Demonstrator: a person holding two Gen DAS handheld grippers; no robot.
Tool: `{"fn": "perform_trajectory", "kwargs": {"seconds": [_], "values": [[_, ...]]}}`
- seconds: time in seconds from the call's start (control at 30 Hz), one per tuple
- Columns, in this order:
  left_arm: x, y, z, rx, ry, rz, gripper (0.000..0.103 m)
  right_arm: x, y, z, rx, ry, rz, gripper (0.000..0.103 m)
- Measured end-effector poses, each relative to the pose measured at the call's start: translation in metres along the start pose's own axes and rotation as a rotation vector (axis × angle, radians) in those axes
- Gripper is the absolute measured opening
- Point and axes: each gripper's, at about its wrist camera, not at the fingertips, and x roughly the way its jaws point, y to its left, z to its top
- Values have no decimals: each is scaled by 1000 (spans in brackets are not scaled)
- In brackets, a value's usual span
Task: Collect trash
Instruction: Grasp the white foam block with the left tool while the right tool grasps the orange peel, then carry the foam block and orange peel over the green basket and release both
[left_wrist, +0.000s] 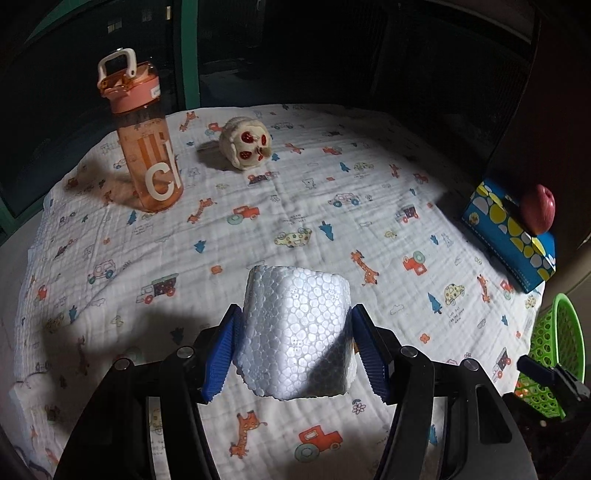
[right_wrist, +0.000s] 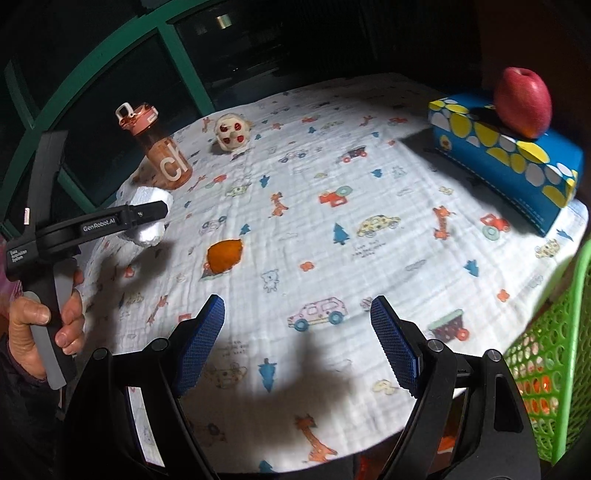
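Foam chunk (left_wrist: 295, 332) sits clamped in my left fingers (left_wrist: 364, 354); only my right view, fingers (right_wrist: 210, 343) spread, shows orange peel (right_wrist: 224, 254).

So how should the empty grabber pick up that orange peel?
The right gripper is open. I'd come down from above onto the orange peel and pinch its narrower middle, since it seems to lie low on the cloth, probably too low to grip from the side.

Ahead-left of the left tongs (left_wrist: 295, 343) stands the water bottle (left_wrist: 147, 144), the skull toy (left_wrist: 245, 142) to its right; far right, an apple (left_wrist: 538, 208) sits on the tissue box (left_wrist: 508, 232).
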Motion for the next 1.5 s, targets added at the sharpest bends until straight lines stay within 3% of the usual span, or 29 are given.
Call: {"fn": "perform_trajectory", "kwargs": {"seconds": [0.17, 0.4, 0.87, 1.13, 1.5], "values": [[-12, 27, -2, -55, -13, 2, 59, 38, 32, 10, -55, 43, 43, 81], [-17, 61, -15, -121, -11, 2, 59, 94, 65, 20, -122, 107, 56, 71], [-11, 88, -26, -173, 12, -2, 59, 155, 86, 36, -144, 162, 22, 50], [-8, 87, -28, -183, 21, -8, 59, 145, 84, 33, -162, 130, -10, 43], [-12, 49, -29, -128, 17, -54, 59, 84, 61, 19, -123, 74, 0, 43]]}}
